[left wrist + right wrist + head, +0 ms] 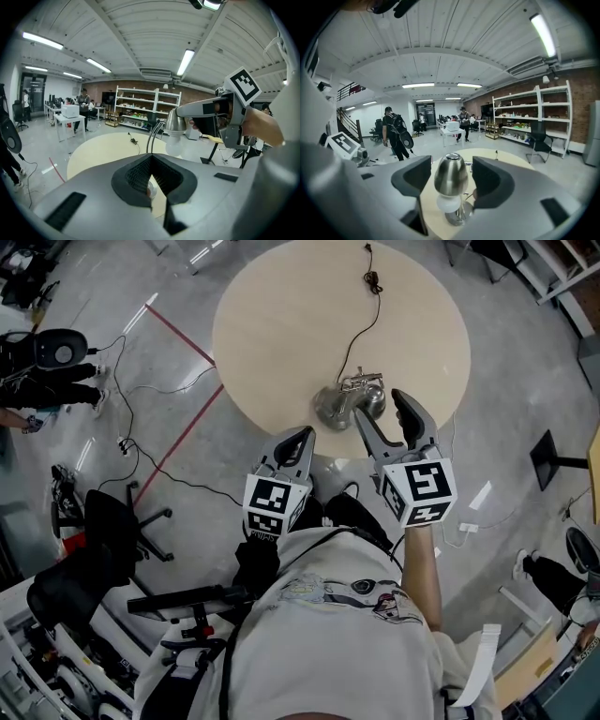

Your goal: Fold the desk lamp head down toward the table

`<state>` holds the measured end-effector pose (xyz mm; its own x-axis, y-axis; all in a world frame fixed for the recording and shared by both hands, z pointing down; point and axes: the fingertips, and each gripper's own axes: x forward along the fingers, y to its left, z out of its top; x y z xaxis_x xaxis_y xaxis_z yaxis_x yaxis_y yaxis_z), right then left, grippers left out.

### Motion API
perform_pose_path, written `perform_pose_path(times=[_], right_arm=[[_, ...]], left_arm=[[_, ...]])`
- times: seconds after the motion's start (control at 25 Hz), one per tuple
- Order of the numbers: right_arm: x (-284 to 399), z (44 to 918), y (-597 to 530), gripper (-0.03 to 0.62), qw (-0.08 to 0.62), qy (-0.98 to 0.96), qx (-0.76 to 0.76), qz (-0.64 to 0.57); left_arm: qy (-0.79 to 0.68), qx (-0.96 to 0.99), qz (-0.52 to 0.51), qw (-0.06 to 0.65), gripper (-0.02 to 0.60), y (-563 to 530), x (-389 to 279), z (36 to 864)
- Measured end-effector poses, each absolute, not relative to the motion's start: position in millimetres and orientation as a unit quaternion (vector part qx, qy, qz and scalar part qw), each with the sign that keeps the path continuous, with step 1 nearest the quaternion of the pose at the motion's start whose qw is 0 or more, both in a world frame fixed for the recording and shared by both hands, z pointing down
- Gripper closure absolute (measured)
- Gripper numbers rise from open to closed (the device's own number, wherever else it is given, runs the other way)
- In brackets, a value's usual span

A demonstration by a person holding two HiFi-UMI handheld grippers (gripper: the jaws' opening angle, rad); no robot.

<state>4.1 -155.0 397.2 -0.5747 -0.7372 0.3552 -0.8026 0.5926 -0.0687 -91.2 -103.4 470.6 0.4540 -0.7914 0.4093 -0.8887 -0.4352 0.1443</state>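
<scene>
The right gripper (451, 181) has its jaws wide apart, and the lamp head (450, 172) sits between them, seemingly untouched, bulb down, near the table's (281, 324) near edge. The left gripper (151, 182) is closed and empty. To fold further, grip the metal shade squarely — not the bulb — and lower slowly.

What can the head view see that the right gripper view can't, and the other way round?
Only the head view shows the red floor line and the person's white shirt. Only the right gripper view shows the lamp's white bulb, the shelves and ceiling lights. Both show the metal desk lamp on the round table, with the right gripper open, jaws either side of its head.
</scene>
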Motion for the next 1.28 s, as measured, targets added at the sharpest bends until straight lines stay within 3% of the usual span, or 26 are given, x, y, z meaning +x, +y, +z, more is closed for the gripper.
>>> perform_pose_path(times=[0.36, 1.28], right_arm=[[-6.7, 414.7, -165.0, 0.338, 0.19, -0.861, 0.456, 0.122], [-1.0, 424.5, -142.0, 0.339, 0.207, -0.86, 0.455, 0.102]], left_arm=[[-0.504, 0.834, 0.142, 0.177, 0.578, -102.9, -95.0, 473.4], [-0.504, 0.831, 0.149, 0.179, 0.578, -101.1, -103.7, 477.7]])
